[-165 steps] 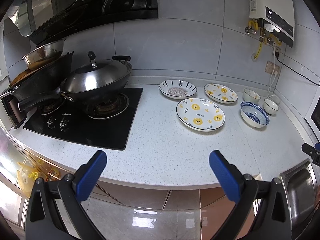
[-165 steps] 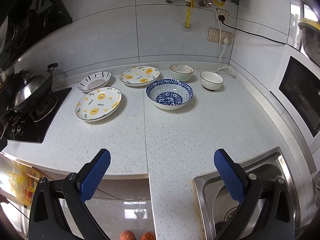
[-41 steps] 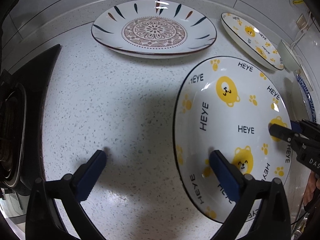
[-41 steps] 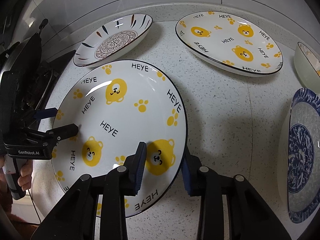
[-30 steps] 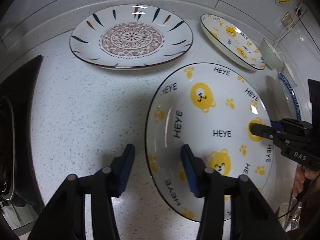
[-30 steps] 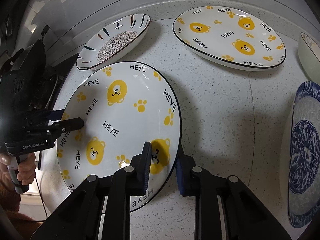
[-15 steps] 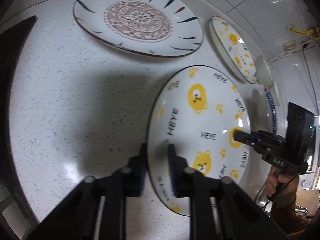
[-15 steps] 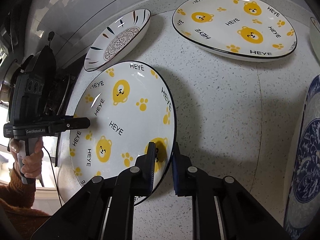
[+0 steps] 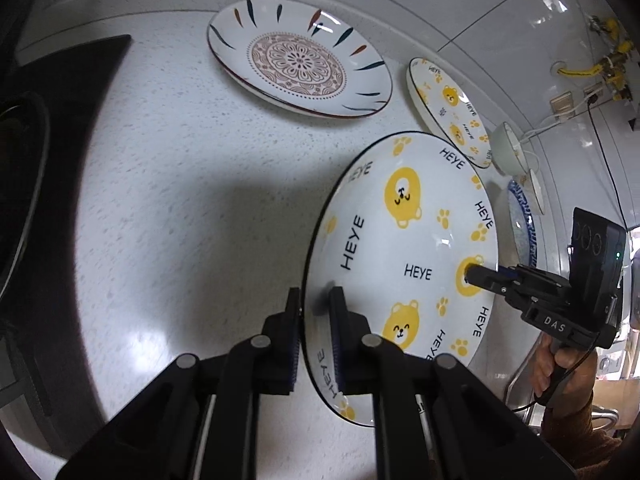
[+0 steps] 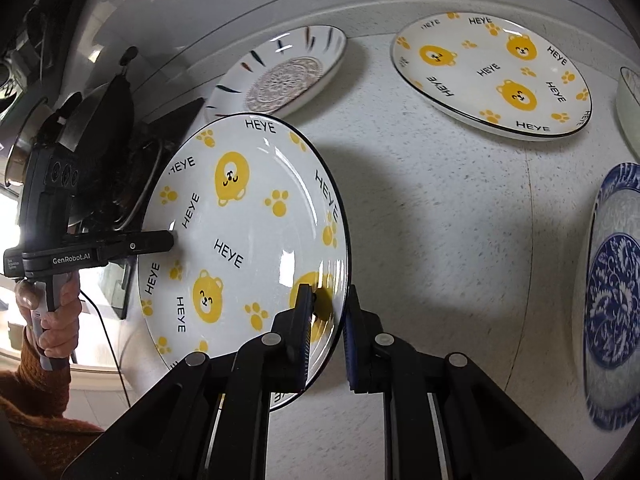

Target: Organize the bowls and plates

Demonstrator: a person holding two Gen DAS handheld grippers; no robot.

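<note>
Speckled white stone makes up the countertop [image 9: 168, 184] you are working over, with the black hob [image 9: 44, 148] along its left side. Spread across it are the rest of the dishes: a second bear plate [image 10: 492, 76] toward the back wall, a flower-pattern plate [image 9: 298, 58] beside it nearer the hob, a blue-patterned bowl [image 10: 612, 292] to the right, and two small white bowls [image 9: 507, 149] beyond that.

Your task piece is the near bear plate [image 10: 244, 236] — it is pinched between both tools and appears tilted, its left edge raised against the stove. The left gripper [image 9: 315, 312] is clamped on the plate's left rim, one pad under and one on the face; the right gripper [image 10: 327, 314] is clamped the same way on the opposite rim.

The likely aim is to stack this plate on its twin, so here is how to carry it well:

- Keep both grips firm. Glazed ceramic is slick, and the pads bite only a narrow strip of rim.
- Move both hands together — if one leads, the plate twists in the pads and may slip.
- Level it before travelling, then bring it over the matching plate at the back, clear of the flower-pattern one.
- Lower until rim meets rim, centred, before you release either side.
- Watch the blue-patterned bowl on the right as your right hand swings.
</note>
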